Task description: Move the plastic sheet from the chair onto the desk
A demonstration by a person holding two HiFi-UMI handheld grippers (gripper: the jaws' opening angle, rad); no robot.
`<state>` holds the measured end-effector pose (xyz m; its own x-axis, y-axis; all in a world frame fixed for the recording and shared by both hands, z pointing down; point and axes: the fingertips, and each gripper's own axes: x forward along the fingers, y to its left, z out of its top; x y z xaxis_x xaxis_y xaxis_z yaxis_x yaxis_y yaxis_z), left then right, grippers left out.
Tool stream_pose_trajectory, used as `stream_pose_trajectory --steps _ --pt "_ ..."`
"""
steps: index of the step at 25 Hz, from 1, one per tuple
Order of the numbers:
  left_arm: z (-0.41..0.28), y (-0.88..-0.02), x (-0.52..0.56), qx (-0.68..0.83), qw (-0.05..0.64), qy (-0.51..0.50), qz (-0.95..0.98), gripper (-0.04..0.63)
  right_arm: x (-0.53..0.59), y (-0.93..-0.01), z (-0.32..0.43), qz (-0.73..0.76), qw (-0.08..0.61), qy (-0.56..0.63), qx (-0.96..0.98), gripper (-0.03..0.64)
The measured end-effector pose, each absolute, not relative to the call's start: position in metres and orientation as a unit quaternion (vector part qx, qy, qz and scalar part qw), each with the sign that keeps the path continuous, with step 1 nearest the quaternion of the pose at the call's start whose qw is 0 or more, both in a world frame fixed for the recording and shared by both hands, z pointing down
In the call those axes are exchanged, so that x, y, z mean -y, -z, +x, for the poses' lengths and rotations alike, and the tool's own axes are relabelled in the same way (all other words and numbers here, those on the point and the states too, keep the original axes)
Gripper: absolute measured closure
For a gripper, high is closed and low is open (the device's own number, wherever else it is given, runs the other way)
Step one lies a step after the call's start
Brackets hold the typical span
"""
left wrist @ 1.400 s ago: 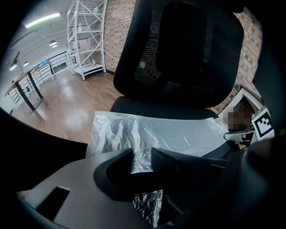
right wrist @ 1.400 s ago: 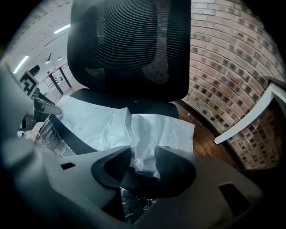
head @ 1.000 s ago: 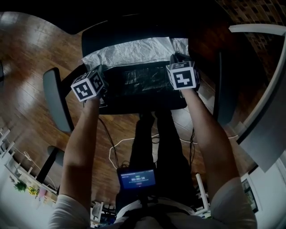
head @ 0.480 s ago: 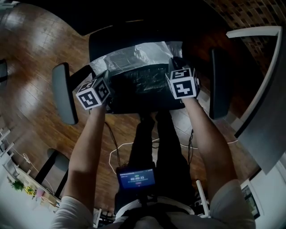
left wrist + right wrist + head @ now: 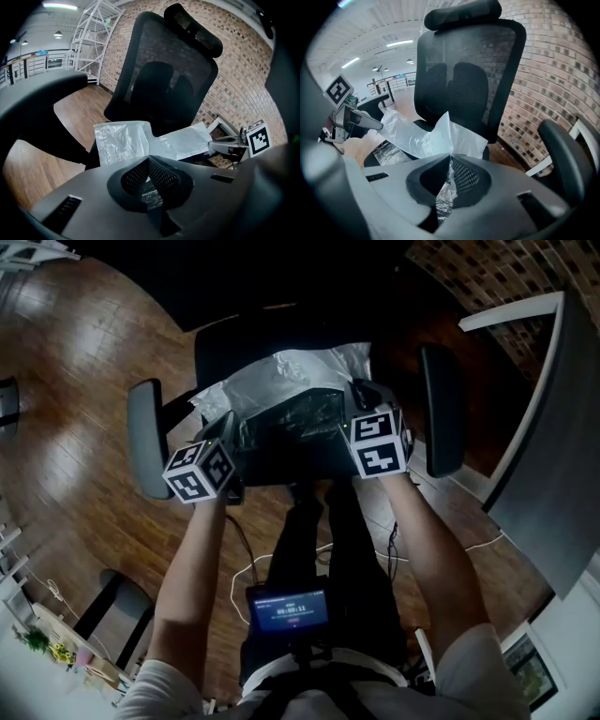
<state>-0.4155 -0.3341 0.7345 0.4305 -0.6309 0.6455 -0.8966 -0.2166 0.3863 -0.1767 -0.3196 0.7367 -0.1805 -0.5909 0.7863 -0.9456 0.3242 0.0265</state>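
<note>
The plastic sheet [image 5: 281,381] lies crumpled on the seat of the black chair [image 5: 145,439], with its near edge raised at both sides. The left gripper [image 5: 148,161] has its jaws pressed together on the left part of the sheet, and the right gripper [image 5: 450,165] has its jaws pressed together on the right part, the thin film pinched between the textured pads. Only the head view shows both forearms and the two armrests from above, while the gripper views show the tall mesh backrest and the brick wall [image 5: 243,79] behind it.
</note>
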Motion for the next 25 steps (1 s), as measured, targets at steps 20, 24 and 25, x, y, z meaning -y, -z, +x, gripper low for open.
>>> stream_pose_trajectory --steps 20,24,25 --pt "-0.434 -0.568 0.273 0.463 0.36 -0.122 0.801 0.595 0.245 -0.573 -0.208 0.572 0.342 -0.215 0.714 0.612" --pt "-0.428 -0.546 0.266 0.447 0.358 -0.12 0.811 0.595 0.23 -0.553 -0.202 0.586 0.338 -0.219 0.703 0.612" --pt "-0.425 -0.541 0.266 0.442 0.358 -0.119 0.814 0.595 0.228 -0.548 -0.2 0.589 0.337 -0.219 0.701 0.612"
